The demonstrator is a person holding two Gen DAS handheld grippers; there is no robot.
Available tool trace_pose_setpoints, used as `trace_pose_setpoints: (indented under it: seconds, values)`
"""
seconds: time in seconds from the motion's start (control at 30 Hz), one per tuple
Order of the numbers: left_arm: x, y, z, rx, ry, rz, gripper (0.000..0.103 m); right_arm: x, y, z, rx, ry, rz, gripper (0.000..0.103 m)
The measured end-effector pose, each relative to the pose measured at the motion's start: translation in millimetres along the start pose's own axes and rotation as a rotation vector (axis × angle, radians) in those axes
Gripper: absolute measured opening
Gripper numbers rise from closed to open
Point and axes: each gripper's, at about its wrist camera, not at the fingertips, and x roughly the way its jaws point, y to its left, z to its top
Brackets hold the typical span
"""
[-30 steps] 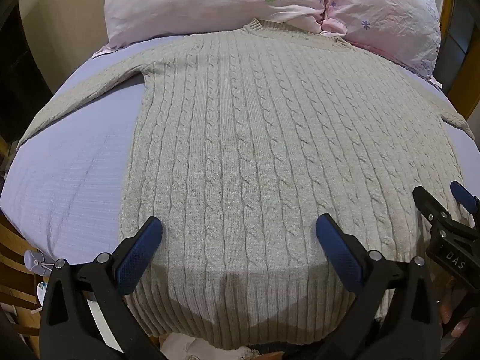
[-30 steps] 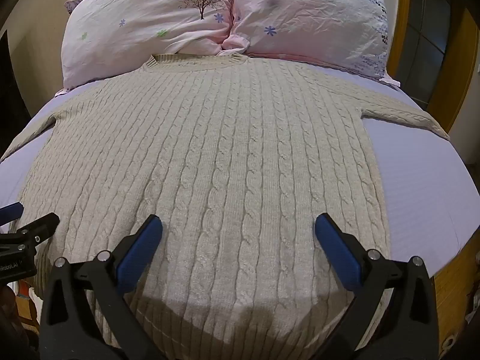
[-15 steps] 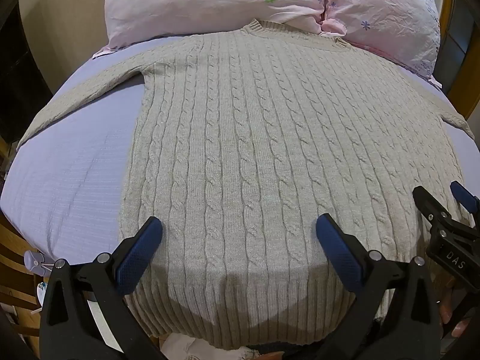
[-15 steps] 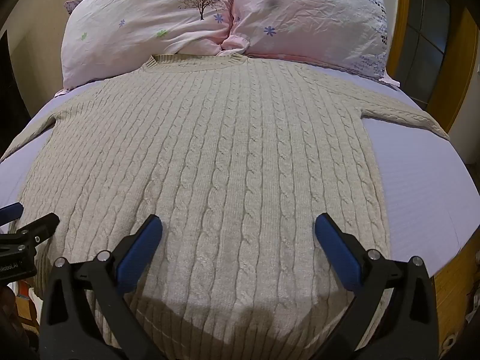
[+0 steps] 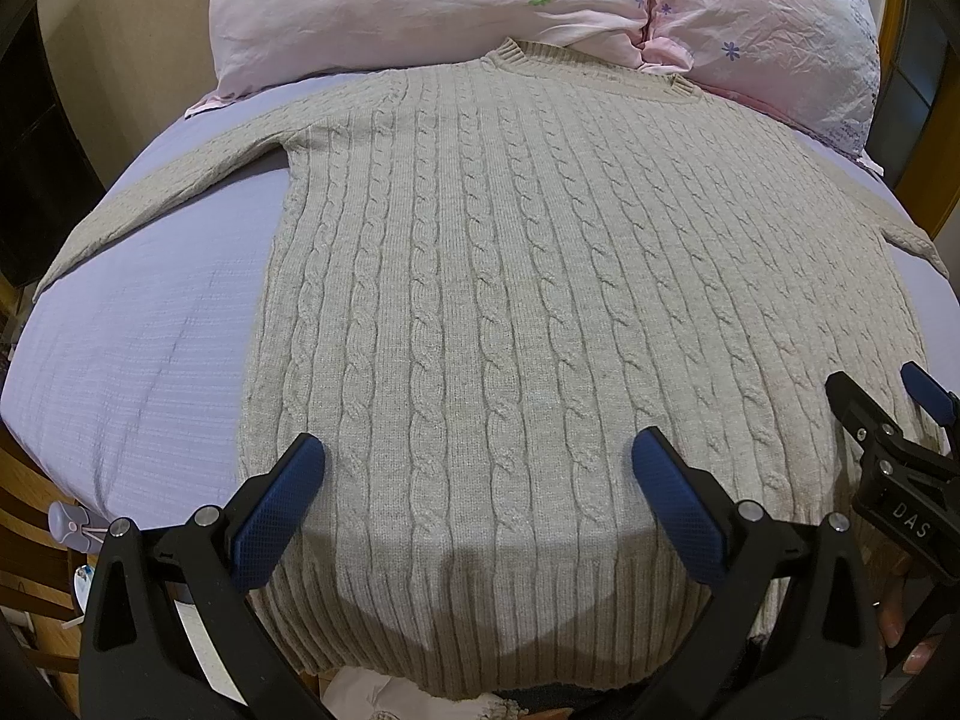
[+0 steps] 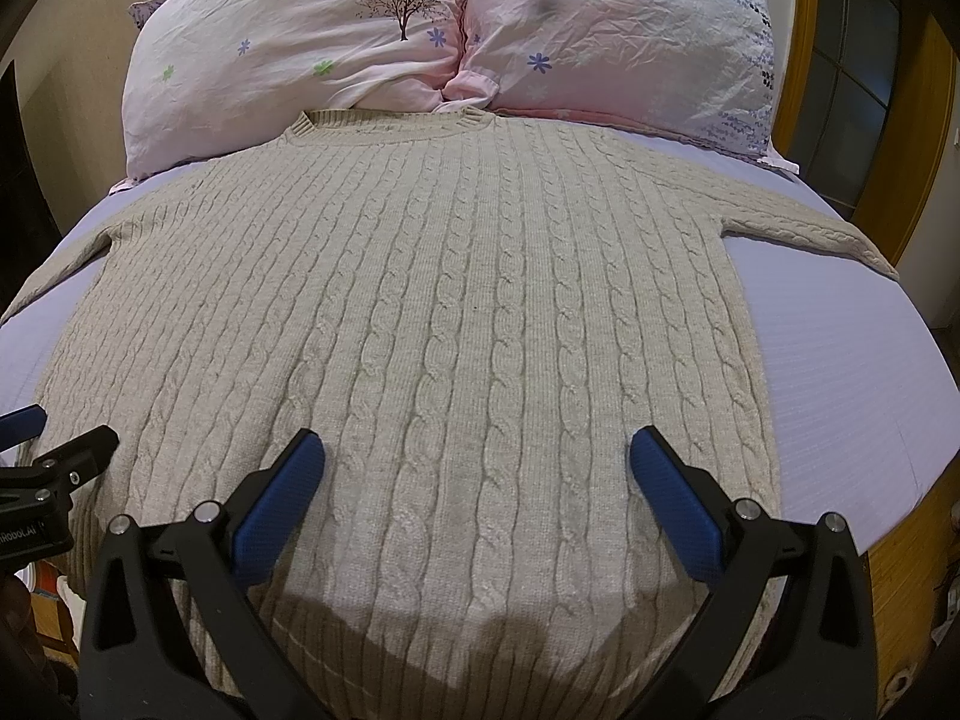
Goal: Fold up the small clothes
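Observation:
A beige cable-knit sweater [image 5: 510, 300] lies flat and spread out on a lilac bed sheet [image 5: 138, 360], collar toward the pillows, sleeves stretched out to both sides. It also fills the right wrist view [image 6: 456, 330]. My left gripper [image 5: 477, 468] is open and empty, hovering above the sweater's lower hem. My right gripper [image 6: 474, 468] is open and empty above the hem too, a little to the right. The right gripper shows at the right edge of the left wrist view [image 5: 888, 414]; the left gripper shows at the left edge of the right wrist view [image 6: 54, 450].
Two pink flowered pillows [image 6: 300, 42] [image 6: 630, 36] lie at the head of the bed, touching the sweater's collar. A wooden door frame [image 6: 924, 138] stands to the right. The bed's near edge [image 5: 90, 510] drops off just below the hem.

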Motion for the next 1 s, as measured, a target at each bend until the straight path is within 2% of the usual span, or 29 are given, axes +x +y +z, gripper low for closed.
trace_pose_setpoints:
  seconds: [1.0]
  values:
    - [0.1,2.2,2.9,0.000,0.007,0.000,0.102,0.6,-0.2,-0.1,0.000,0.001,-0.001,0.101]
